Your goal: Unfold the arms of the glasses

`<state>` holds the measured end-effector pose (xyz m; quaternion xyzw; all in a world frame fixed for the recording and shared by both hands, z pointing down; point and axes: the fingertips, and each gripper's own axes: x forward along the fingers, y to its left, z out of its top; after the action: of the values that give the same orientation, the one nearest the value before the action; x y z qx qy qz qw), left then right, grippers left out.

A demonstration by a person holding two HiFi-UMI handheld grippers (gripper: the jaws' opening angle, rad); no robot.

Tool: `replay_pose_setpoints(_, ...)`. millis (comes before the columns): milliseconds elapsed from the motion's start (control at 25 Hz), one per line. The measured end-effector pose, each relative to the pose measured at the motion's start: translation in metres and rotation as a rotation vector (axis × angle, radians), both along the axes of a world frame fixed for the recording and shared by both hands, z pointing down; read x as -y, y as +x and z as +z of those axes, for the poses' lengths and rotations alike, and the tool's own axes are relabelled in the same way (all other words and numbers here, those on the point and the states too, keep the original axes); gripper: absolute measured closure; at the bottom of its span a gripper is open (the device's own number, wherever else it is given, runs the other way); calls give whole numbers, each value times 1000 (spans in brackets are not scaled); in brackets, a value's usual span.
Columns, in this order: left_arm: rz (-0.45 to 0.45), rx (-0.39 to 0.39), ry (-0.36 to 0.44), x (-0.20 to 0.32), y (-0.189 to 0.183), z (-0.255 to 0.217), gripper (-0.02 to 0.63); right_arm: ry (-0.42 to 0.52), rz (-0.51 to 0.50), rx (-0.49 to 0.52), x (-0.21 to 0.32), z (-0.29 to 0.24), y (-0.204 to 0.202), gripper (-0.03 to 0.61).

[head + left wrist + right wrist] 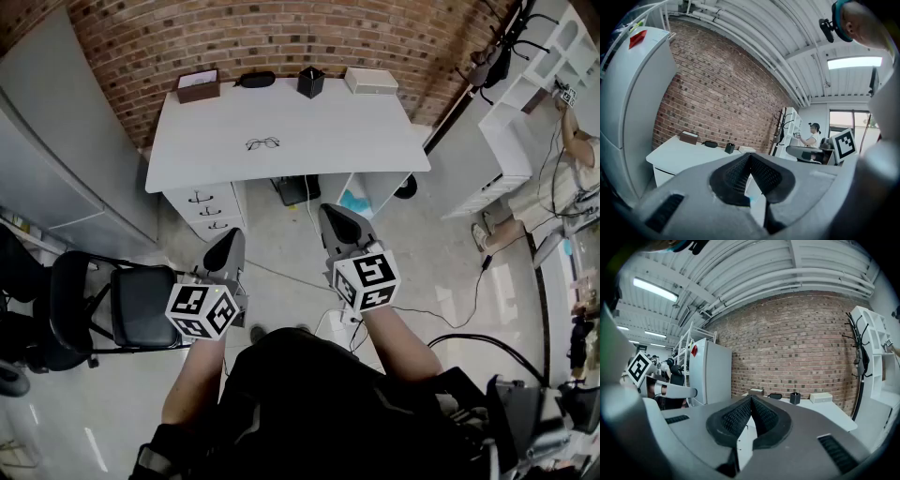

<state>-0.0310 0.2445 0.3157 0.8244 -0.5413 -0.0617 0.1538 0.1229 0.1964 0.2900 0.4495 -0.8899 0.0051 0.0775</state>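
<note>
The glasses [263, 143] lie near the middle of the table [328, 131]. The left claw [232, 236] and right claw [329, 213] hang well short of the table, each pressed together on nothing. The glasses look light, thin and fragile. It is probably best to steady the front and pinch each arm gently near its tip.

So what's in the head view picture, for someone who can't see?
Seen from above, a person stands back from a white desk where glasses lie near the middle. The left gripper and right gripper are held out in front, both shut and empty, well short of the desk.
</note>
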Motion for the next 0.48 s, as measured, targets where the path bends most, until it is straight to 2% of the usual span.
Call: replay_pose_setpoints(480,-24,51,5,6,-12,-3,604,-6,11,16,2,-5,-8,571)
